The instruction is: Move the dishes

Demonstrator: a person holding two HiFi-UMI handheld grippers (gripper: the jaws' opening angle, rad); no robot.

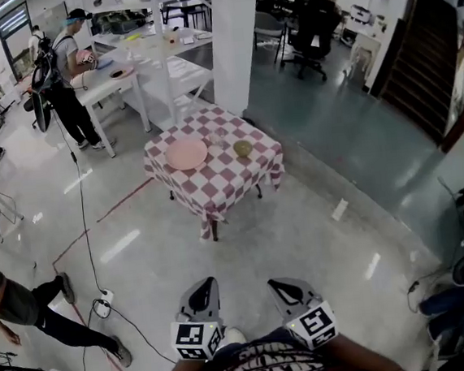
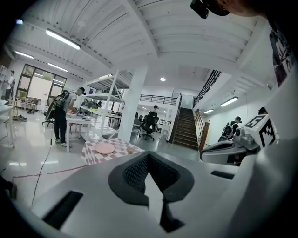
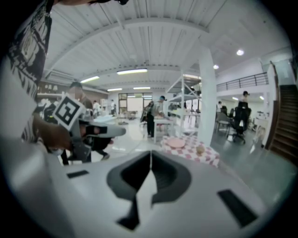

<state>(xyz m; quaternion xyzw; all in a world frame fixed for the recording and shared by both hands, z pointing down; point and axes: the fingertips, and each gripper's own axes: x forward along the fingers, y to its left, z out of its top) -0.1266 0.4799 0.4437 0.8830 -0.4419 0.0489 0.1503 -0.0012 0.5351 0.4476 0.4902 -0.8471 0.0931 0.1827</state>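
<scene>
Two dishes, a round pink plate (image 1: 186, 153) and a small tan bowl (image 1: 243, 148), sit on the red-and-white checked tabletop (image 1: 216, 186), well ahead of the left gripper (image 1: 206, 282) and right gripper (image 1: 279, 284) in the head view.

Left gripper view: jaws pressed together on nothing, dishes far ahead, leftward.

Right gripper view: jaws likewise together, empty, dishes ahead, rightward.

Closing that gap comes first, I judge; part the jaws only near a rim.

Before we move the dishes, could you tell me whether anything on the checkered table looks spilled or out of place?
Nothing stands out: the pink plate lies flat and the small bowl sits upright beside it on the checkered table; no spill shows.
</scene>
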